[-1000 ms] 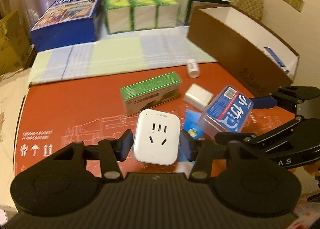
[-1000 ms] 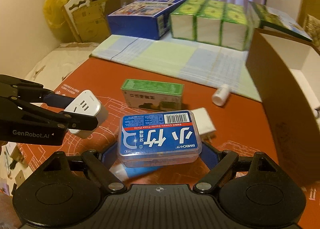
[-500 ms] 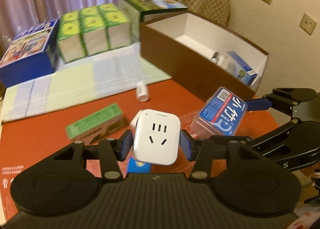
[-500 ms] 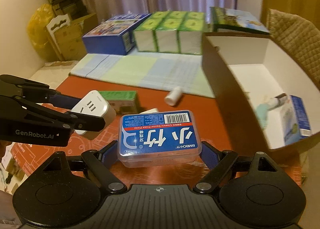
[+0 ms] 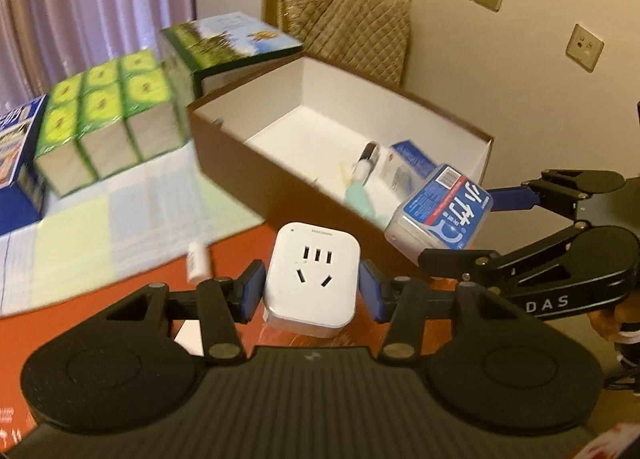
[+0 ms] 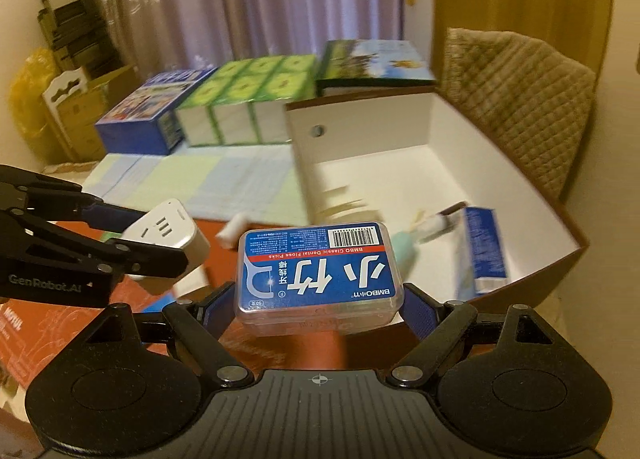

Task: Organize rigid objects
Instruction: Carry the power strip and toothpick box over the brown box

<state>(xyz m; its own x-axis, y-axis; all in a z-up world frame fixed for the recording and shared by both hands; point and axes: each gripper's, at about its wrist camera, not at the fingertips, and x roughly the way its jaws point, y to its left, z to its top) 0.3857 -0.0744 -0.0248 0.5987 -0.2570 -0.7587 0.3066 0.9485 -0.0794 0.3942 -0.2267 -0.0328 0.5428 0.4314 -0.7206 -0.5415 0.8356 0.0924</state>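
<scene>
two grippers, each holding one thing. the left gripper (image 5: pixel 311 291) clamps a white plug adapter (image 5: pixel 312 279), square with rounded corners and slotted holes on its face, above the red mat (image 5: pixel 132 279). the right gripper (image 6: pixel 318 305) clamps a clear floss pick box (image 6: pixel 318 273) with a blue label, held near the rim of one open brown box (image 6: pixel 460 163) with a white inside.

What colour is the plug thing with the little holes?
White socket adapter, clearest in the left wrist view.

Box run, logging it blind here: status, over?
Left gripper shut on plug. Right gripper shut on floss case. Both near box; toothpaste and brush inside, room left.
</scene>
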